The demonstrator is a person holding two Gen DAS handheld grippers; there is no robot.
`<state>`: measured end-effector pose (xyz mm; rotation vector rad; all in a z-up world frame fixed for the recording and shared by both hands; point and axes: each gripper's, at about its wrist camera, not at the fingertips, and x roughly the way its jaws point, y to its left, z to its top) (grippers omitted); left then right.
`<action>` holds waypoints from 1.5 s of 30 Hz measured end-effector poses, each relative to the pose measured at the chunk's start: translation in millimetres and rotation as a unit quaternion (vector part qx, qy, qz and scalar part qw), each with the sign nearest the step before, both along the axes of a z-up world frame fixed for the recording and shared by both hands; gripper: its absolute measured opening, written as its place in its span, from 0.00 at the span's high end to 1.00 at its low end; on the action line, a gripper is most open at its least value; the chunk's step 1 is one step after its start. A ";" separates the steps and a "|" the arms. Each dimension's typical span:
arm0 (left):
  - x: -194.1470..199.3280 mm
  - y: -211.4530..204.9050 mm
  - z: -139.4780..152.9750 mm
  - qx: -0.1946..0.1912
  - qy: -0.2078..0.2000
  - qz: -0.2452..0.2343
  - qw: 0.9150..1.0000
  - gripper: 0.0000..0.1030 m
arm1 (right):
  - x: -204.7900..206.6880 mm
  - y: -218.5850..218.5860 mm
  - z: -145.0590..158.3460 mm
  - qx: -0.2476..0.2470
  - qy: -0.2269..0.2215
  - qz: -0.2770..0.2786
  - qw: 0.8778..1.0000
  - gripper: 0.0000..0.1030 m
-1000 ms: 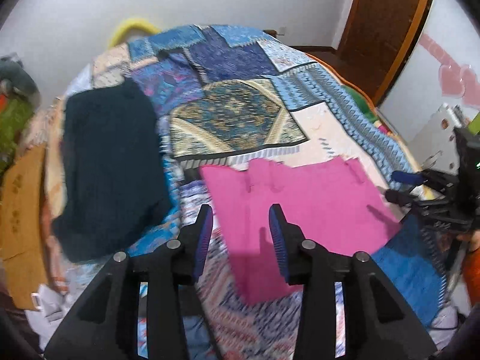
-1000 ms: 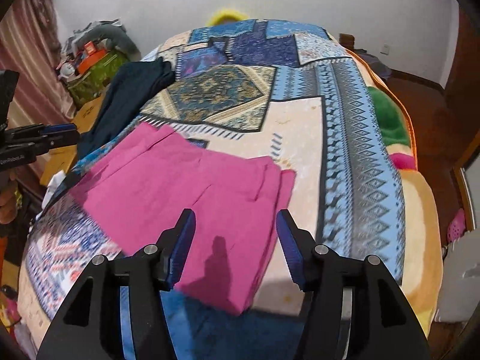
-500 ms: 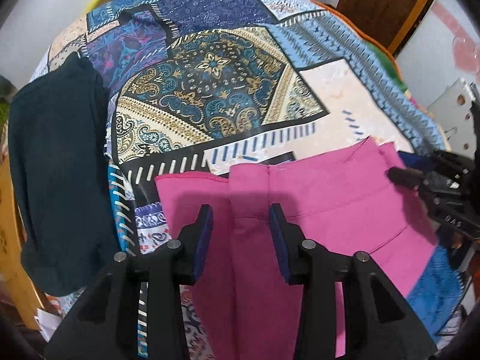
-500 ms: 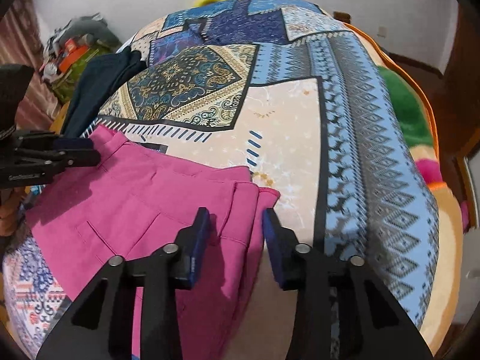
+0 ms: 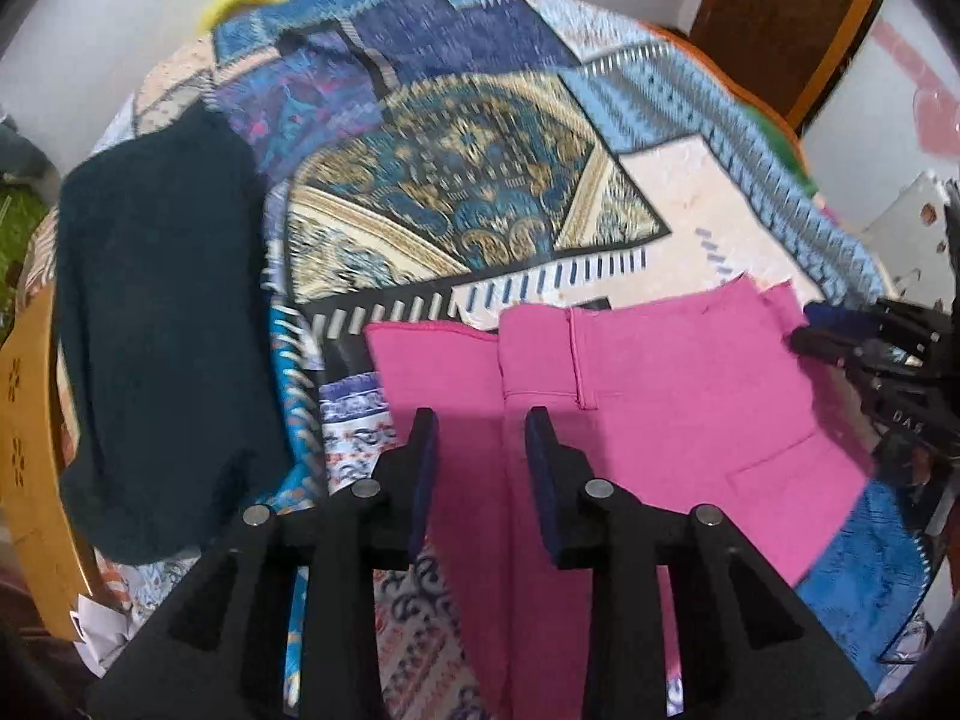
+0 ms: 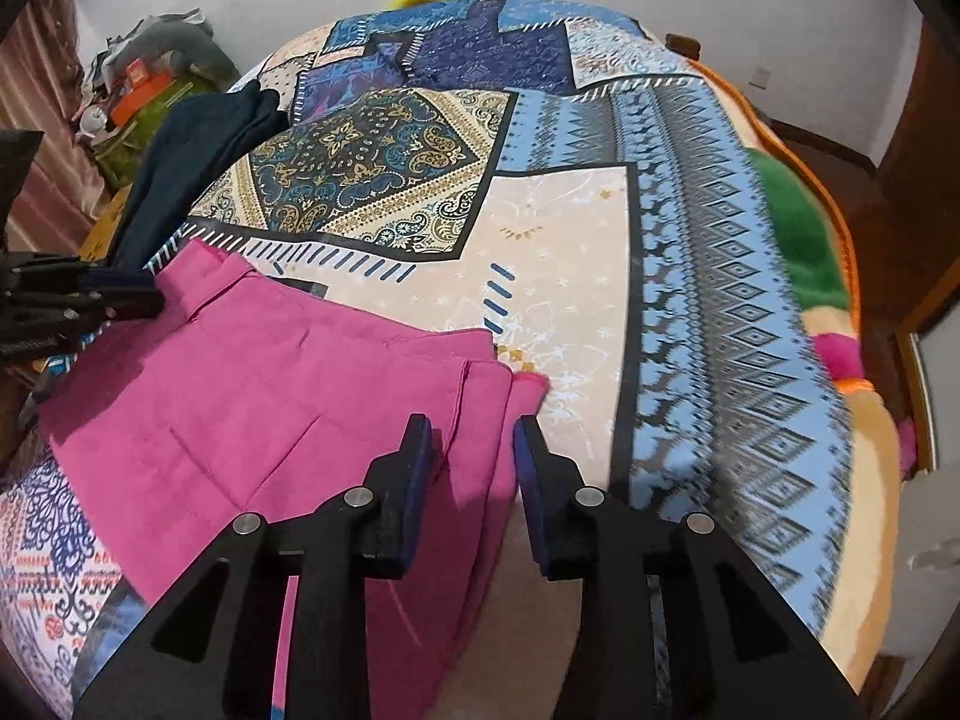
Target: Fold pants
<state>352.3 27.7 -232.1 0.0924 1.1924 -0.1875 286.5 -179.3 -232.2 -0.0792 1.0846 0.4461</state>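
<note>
The pink pants (image 5: 630,414) lie spread on a bed covered by a patchwork bedspread (image 5: 480,198), filling the lower middle of the left wrist view and the lower left of the right wrist view (image 6: 252,396). In the left wrist view the left gripper (image 5: 478,420) is open, its two dark blue-padded fingers apart over the cloth near the seam where one panel overlaps another, low in the frame; whether the pads touch the fabric cannot be told. In the right wrist view the right gripper (image 6: 471,426) is also open, its fingers straddling the layered right edge of the pants at the lower centre, with nothing pinched between them. Each gripper shows in the other's view as black tips at the frame's side, right beside the pants' far corner. A dark blue-green garment (image 5: 162,324) lies on the bedspread at the left of the left wrist view, apart from the pants. A brown door (image 5: 774,18) stands at the upper right.
</note>
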 end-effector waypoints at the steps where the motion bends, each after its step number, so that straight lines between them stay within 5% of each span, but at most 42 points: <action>1: -3.0 3.1 5.9 -0.006 -0.006 0.002 1.000 0.66 | -2.9 -1.8 2.8 0.004 -0.001 0.000 1.000 0.72; 7: -18.6 20.0 21.0 -0.027 -0.022 0.017 0.999 0.38 | -22.6 -12.0 13.1 0.025 -0.009 -0.011 1.000 0.46; 18: -13.5 16.0 -23.5 -0.064 0.055 0.025 0.996 0.37 | -27.8 -11.2 -8.5 0.045 0.023 -0.009 0.999 0.44; 22: -10.0 13.0 -29.2 -0.084 0.070 0.018 0.994 0.49 | -19.3 -4.1 -15.6 0.050 0.031 -0.007 0.998 0.45; 30: -13.5 8.3 -21.7 -0.097 0.046 0.012 0.994 0.86 | -9.6 -6.3 -21.0 0.077 0.050 -0.025 0.995 0.82; 36: -19.2 11.9 -1.2 -0.091 0.017 0.015 0.996 0.90 | -13.6 -2.4 2.0 0.078 0.017 -0.014 0.997 0.88; 45: -31.8 40.9 63.9 -0.068 -0.080 0.034 0.994 0.90 | -8.9 27.2 70.4 0.088 -0.065 0.016 0.994 0.89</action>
